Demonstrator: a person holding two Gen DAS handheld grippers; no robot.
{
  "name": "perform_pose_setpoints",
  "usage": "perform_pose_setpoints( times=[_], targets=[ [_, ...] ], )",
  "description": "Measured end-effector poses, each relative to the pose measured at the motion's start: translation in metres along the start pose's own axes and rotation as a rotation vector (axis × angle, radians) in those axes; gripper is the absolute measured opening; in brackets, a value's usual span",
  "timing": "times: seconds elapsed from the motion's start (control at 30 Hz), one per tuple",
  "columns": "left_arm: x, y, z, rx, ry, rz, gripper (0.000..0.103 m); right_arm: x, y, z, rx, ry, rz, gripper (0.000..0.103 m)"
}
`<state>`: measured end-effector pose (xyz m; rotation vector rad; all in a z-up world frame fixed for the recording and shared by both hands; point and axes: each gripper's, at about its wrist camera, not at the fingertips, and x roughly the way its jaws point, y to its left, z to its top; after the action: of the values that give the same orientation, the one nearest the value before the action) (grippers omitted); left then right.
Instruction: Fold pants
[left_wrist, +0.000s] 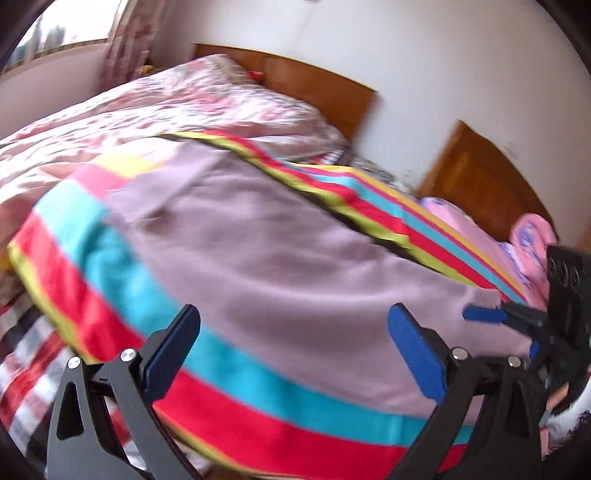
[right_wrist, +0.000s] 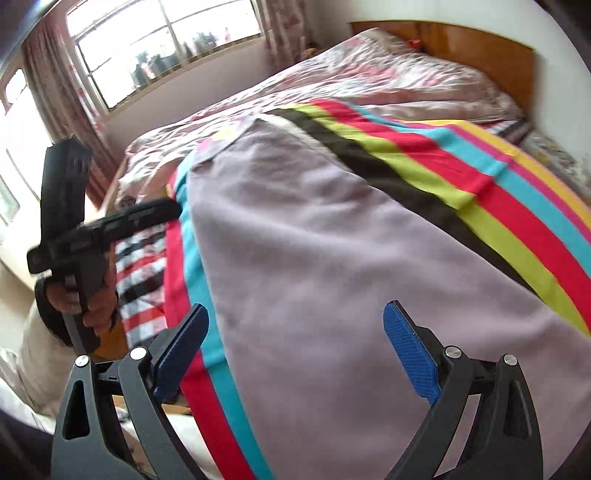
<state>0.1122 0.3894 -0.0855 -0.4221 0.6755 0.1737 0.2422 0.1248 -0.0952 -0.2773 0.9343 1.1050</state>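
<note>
Mauve pants (left_wrist: 258, 236) flat on striped sheet (left_wrist: 122, 280) on bed (right_wrist: 369, 70). Left tongs (left_wrist: 291, 354) wide apart, holding nothing. Right tongs (right_wrist: 295, 350) wide apart, holding nothing, above pants.

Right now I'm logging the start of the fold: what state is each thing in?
pants: spread flat on the striped blanket, unfolded
left gripper: open, empty
right gripper: open, empty
striped blanket: laid out over the bed
</note>
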Motion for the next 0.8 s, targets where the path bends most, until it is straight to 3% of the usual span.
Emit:
perform_pose_setpoints(
  times=[0.1,0.13,0.23,0.33,0.4,0.5,0.6,0.67,0.77,0.8],
  targets=[
    [-0.006,-0.001,0.000,0.056,0.003,0.013,0.101,0.025,-0.011,0.036,0.046,0.016,0.122,0.092],
    [-0.003,-0.010,-0.001,0.091,0.010,0.014,0.101,0.035,-0.016,0.048,0.088,0.040,0.211,0.092],
    [0.021,-0.027,-0.008,0.167,0.048,0.046,0.102,0.059,-0.021,0.060,0.155,0.109,0.373,0.092],
    [0.046,-0.019,-0.015,0.111,0.119,0.093,0.102,0.091,-0.024,0.063,0.165,0.209,0.358,0.095],
    [0.060,-0.008,-0.024,0.105,0.176,0.127,0.101,0.093,-0.029,0.070,0.157,0.151,0.372,0.094],
    [0.058,-0.004,-0.031,0.133,0.171,0.118,0.102,0.093,-0.038,0.095,0.176,0.105,0.236,0.093],
    [0.053,0.002,-0.030,0.101,0.159,0.103,0.102,0.091,-0.028,0.110,0.176,0.076,0.346,0.093],
    [0.053,0.004,-0.031,0.091,0.155,0.098,0.102,0.103,-0.011,0.114,0.132,0.118,0.420,0.094],
    [0.056,0.003,-0.031,0.107,0.156,0.109,0.102,0.133,-0.004,0.117,0.112,0.176,0.338,0.094],
    [0.056,0.002,-0.031,0.111,0.157,0.113,0.102,0.135,-0.007,0.120,0.123,0.165,0.347,0.096]
  ],
)
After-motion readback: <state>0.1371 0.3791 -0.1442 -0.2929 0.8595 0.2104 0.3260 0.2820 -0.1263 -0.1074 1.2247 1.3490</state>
